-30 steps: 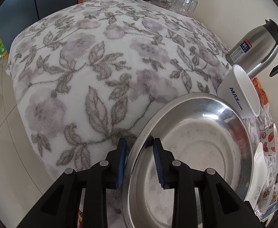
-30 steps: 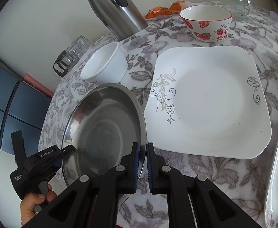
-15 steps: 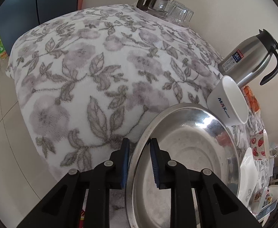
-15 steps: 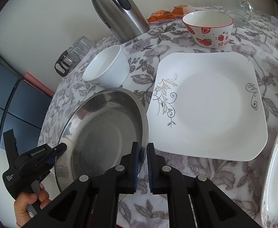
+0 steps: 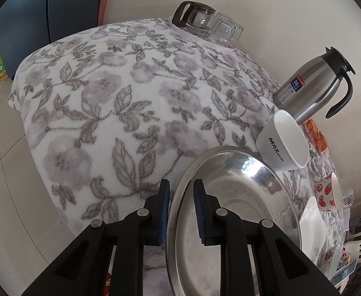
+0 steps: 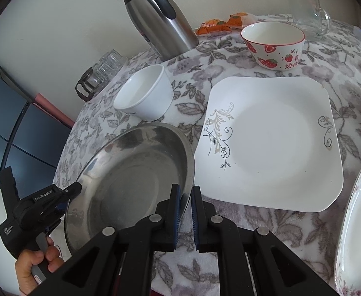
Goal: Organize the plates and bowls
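A: What's different from a moment ago?

B: The left gripper (image 5: 180, 207) has just been closing its jaws, with the near rim of the steel plate (image 5: 232, 212) between them. A second back the blue pads stood wider around that rim; now they sit close on either side, and the rim looks pinched.

A: And the right gripper (image 6: 185, 207)?

B: Clamped tight on the opposite edge of the same plate, as it was before. So both grippers now hold it, one on each side.

A: Where is the plate itself?

B: At the table's front left corner, tilted, its far edge just beside the white cup (image 6: 144, 93) and its right edge next to the square white plate (image 6: 271, 143). It appears raised slightly off the flowered tablecloth (image 5: 111, 103) compared with earlier.

A: Meaning for the tidying?

B: I'd judge the pick-up is under way; the likely aim is stacking it with the other plates, perhaps on the square one.
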Tool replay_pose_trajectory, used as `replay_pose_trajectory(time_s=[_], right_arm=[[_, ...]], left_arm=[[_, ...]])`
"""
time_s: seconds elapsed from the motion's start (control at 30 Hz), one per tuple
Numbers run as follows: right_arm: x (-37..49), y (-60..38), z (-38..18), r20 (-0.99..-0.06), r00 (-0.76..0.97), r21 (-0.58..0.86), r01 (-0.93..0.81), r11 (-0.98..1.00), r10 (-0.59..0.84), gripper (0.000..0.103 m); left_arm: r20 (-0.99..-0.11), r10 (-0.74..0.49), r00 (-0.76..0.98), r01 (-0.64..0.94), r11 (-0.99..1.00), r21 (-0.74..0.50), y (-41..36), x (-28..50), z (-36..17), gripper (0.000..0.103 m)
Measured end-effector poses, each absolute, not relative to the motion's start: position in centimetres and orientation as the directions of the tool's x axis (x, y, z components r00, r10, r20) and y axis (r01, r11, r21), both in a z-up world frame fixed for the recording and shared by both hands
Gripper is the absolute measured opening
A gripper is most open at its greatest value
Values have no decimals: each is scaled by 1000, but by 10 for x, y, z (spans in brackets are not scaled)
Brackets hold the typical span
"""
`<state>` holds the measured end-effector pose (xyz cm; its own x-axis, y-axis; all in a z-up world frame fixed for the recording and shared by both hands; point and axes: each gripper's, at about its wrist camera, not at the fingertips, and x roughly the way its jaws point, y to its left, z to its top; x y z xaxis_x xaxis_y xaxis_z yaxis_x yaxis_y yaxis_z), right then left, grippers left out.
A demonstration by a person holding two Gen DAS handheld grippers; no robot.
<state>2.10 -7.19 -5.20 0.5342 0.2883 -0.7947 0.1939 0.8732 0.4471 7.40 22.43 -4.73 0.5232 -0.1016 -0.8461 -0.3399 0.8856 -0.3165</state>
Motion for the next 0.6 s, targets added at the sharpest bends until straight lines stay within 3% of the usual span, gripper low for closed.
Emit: replay_pose_trajectory(time_s=[0.6], right_arm=[[17,-71,-41,-778,548,460,166,872,306,10]], left_arm=[[-802,-105,588,-328,875,-355,228,65,-27,20]])
